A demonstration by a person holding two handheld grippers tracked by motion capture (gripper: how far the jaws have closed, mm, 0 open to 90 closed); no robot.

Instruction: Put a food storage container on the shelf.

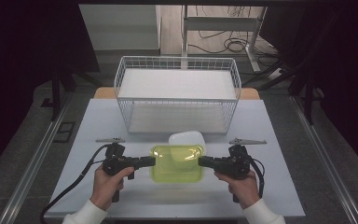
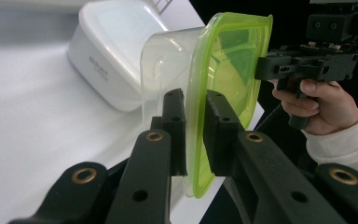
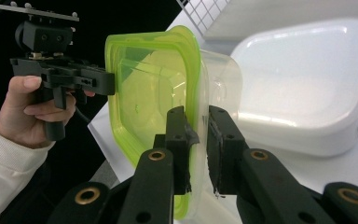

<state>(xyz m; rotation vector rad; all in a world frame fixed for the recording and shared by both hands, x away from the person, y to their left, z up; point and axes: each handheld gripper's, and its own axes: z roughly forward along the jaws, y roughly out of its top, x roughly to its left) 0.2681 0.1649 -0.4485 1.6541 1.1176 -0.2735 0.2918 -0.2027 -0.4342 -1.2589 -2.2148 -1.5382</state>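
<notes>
**Two-sided pinch on the green-lidded container**

Your left gripper point(image 1: 150, 161) pinches the left rim of the green-lidded container point(image 1: 177, 163), one jaw above the lid and one under its lip. Your right gripper point(image 1: 204, 162) does the same on the opposite edge. Gripping both sides likely keeps the clear tub level and stops it twisting. It sits near the table's point(image 1: 279, 186) front edge, between your hands. The white box point(image 1: 186, 138) lies just behind it, close or touching. The wire basket point(image 1: 177, 93) stands farther back, probably where it goes.
</notes>
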